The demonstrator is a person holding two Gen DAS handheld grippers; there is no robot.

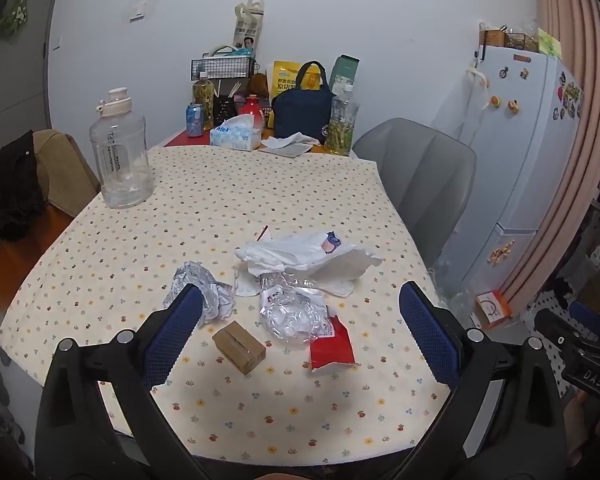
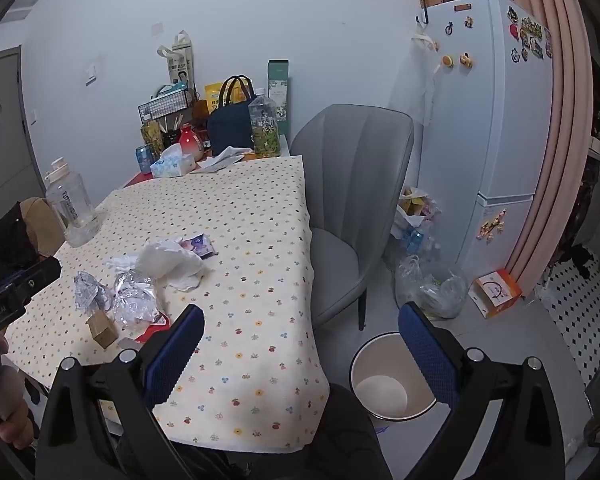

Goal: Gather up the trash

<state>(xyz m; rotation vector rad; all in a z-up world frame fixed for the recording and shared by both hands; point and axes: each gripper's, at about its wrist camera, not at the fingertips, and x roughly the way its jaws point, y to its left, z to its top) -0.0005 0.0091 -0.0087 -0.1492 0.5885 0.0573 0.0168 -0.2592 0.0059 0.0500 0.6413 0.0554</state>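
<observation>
Trash lies in a heap on the flower-print tablecloth (image 1: pixel 260 200): a crumpled foil wrapper (image 1: pixel 204 288), a small brown cardboard box (image 1: pixel 239 346), clear crinkled plastic (image 1: pixel 292 312), a torn red packet (image 1: pixel 332 350) and white tissue with a white bag (image 1: pixel 304 258). My left gripper (image 1: pixel 302 338) hangs open above the near table edge, the heap showing between its blue pads. The right gripper (image 2: pixel 300 354) is open too, over the table's right edge. A white waste bin (image 2: pixel 392 380) stands on the floor beside the table. The same heap (image 2: pixel 140 280) lies to the left in the right wrist view.
A big clear water jug (image 1: pixel 122 152) stands at the left of the table. Bottles, a tissue box (image 1: pixel 236 134) and a dark lunch bag (image 1: pixel 304 108) crowd the far end. A grey chair (image 2: pixel 352 200) is tucked at the right side, with plastic bags (image 2: pixel 428 284) and a fridge (image 2: pixel 488 120) beyond.
</observation>
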